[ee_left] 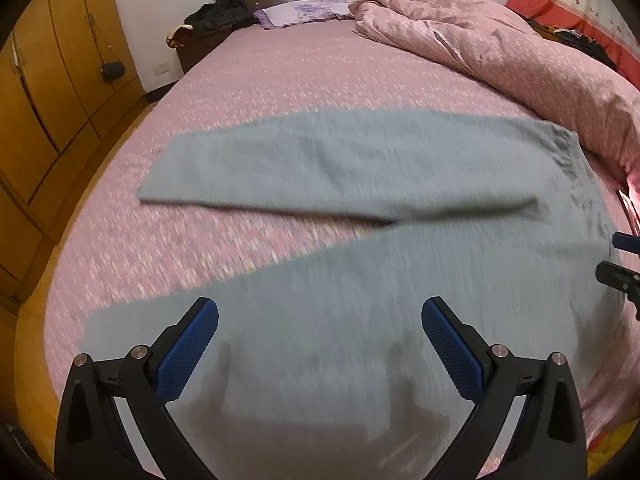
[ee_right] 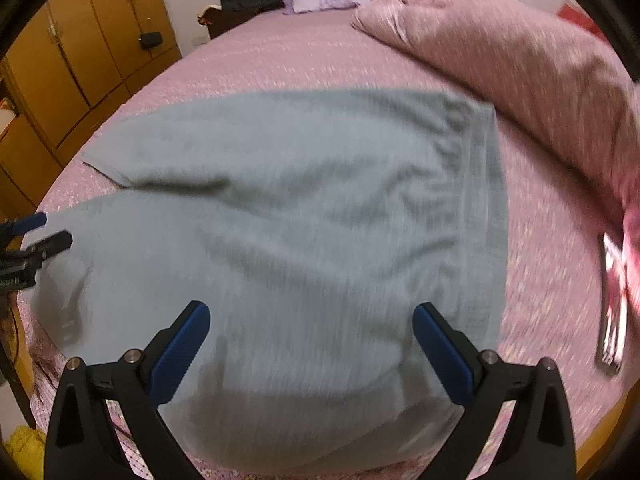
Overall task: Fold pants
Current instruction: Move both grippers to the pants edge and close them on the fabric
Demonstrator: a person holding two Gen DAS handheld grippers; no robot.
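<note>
Grey pants (ee_left: 360, 184) lie spread flat on the pink bed (ee_left: 260, 72), legs to the left and apart in a V, waistband to the right. My left gripper (ee_left: 320, 320) is open and empty above the near leg. My right gripper (ee_right: 310, 320) is open and empty above the seat of the pants (ee_right: 300, 200), near the waistband (ee_right: 480, 200). The right gripper's fingertips show at the right edge of the left wrist view (ee_left: 624, 264). The left gripper's tips show at the left edge of the right wrist view (ee_right: 40, 236). Both views are motion blurred.
A bunched pink duvet (ee_left: 500, 52) lies along the bed's right side. A phone (ee_right: 612, 300) lies on the bed right of the waistband. Pillows (ee_left: 304, 12) and a dark headboard are at the far end. Wooden wardrobes (ee_left: 48, 100) stand left of the bed.
</note>
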